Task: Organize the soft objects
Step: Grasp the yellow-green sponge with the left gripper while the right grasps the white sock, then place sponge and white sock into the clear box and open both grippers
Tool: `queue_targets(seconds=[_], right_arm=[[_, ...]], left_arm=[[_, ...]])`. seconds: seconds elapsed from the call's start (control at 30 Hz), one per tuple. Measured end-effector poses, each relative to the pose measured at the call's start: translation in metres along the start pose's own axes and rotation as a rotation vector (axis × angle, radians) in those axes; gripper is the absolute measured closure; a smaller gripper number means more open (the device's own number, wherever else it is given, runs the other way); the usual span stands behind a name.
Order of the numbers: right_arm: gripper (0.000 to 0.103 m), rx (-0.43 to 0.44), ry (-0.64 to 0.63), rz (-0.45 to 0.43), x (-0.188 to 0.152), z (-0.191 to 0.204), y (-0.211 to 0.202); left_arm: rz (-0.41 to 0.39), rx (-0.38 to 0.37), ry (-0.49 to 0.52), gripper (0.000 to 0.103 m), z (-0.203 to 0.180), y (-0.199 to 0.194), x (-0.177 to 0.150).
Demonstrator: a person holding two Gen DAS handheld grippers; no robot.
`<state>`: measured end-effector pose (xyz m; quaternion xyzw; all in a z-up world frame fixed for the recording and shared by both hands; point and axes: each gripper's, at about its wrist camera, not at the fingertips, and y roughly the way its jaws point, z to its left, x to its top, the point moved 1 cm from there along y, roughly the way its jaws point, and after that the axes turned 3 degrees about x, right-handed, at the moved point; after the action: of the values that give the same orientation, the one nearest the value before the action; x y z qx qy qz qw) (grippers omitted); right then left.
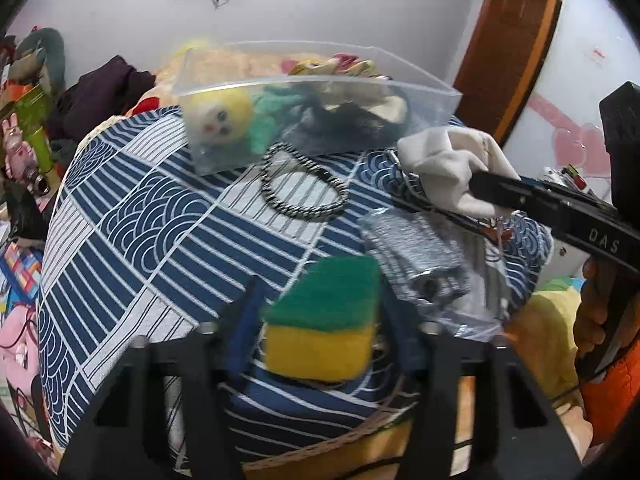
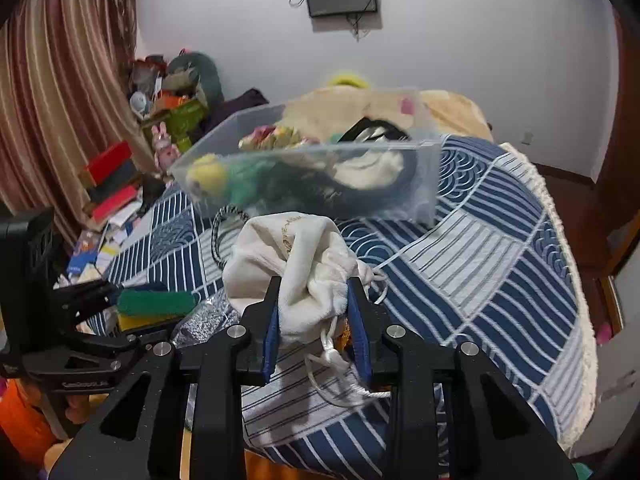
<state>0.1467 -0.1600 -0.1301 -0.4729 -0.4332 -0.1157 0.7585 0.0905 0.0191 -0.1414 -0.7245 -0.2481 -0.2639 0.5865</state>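
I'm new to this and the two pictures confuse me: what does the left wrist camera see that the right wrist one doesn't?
Only the left wrist view shows the wooden door frame and the full black-and-white cord loop. Only the right wrist view shows the striped curtain and the pouch's white drawstring. Both show the clear box of soft toys, the green-and-yellow sponge in the left hand-held gripper, and the white pouch in the right hand-held gripper.

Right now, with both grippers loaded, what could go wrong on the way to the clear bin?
1. The white drawstring pouch in the right gripper trails its cord, which could snag.
2. The green-and-yellow sponge sits between the left gripper's fingers; the frame is blurred, so its hold may be loose.
3. The clear plastic bin already looks crowded, so added items may spill over.
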Motion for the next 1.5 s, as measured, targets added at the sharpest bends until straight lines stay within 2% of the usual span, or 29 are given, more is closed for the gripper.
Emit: queue_targets(seconds=[0.17,0.5,0.77,0.9,1.13,1.5], right_arm=[[0.076,-0.005,-0.001,-0.056,0.008,0.0,-0.018],[0.076,-0.005,0.02,-0.176,0.035,-0.004,-0.043],[0.076,-0.046,-0.052,-0.231,0.068,0.007,-0.038],[0.076,-0.06,-0.082,-0.244,0.084,0.009,-0.029],[0.075,-0.075,-0.103,-0.217,0.105,0.006,0.0],[0.075,-0.082,-0.087,-0.056,0.108,-0.001,0.068]], left_arm=[[-0.037,0.032,0.03,0.064,-0.005,-0.012,0.007],[-0.178,0.083,0.01,0.064,0.014,-0.051,0.047],[-0.274,0.133,0.026,0.064,0.024,-0.059,0.093],[-0.302,0.134,0.031,0.064,0.029,-0.055,0.116],[-0.29,0.111,0.024,0.064,0.035,-0.026,0.147],[-0.179,0.086,0.005,0.064,0.04,0.043,0.165]])
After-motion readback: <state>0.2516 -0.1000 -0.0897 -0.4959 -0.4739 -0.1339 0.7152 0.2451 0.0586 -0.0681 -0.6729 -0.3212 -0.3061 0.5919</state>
